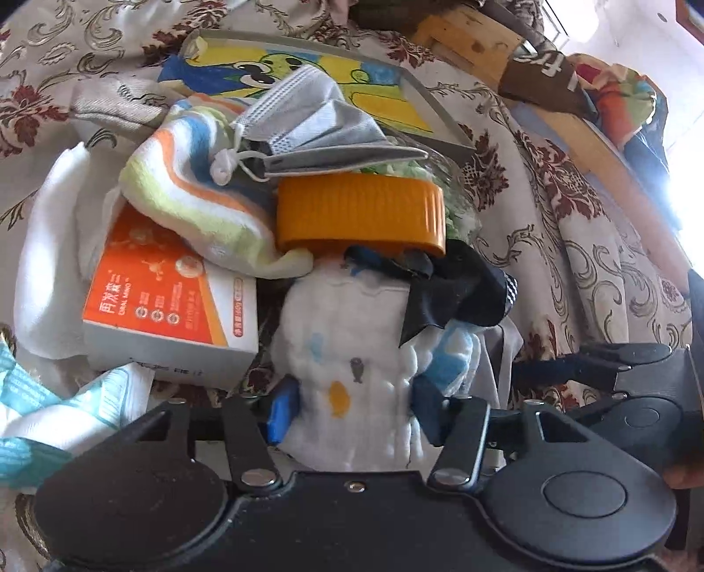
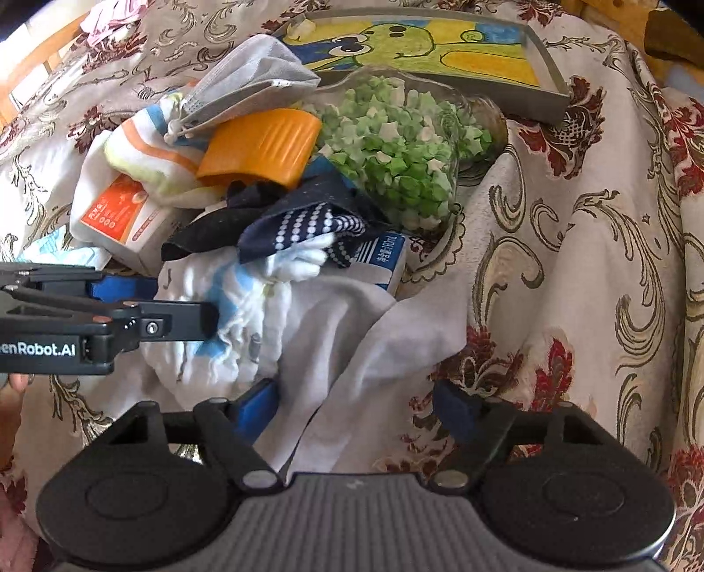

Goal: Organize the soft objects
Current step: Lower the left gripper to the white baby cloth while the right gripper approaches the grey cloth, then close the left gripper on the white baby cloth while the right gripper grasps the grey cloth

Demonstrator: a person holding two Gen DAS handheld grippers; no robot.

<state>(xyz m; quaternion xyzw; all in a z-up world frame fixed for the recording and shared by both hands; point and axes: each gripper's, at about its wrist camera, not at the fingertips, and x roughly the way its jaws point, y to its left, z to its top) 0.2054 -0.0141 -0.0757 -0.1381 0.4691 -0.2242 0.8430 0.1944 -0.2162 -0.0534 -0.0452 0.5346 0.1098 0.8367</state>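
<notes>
A heap of soft things lies on a patterned tablecloth. My left gripper [image 1: 352,411] is shut on a white quilted cloth with small prints [image 1: 347,334]; it also shows in the right wrist view [image 2: 246,303], where the left gripper [image 2: 211,317] pinches it from the left. A dark dotted sock [image 2: 303,224] lies on that cloth. A striped towel [image 1: 193,193] and a grey face mask [image 1: 308,127] lie behind. My right gripper [image 2: 356,405] is open over a plain white cloth [image 2: 352,352].
A jar of green paper stars [image 2: 396,145] with an orange lid [image 1: 361,211] lies on its side. An orange and white box [image 1: 167,303], a framed cartoon drawing [image 2: 440,39] and a small blue and white carton [image 2: 387,259] lie around.
</notes>
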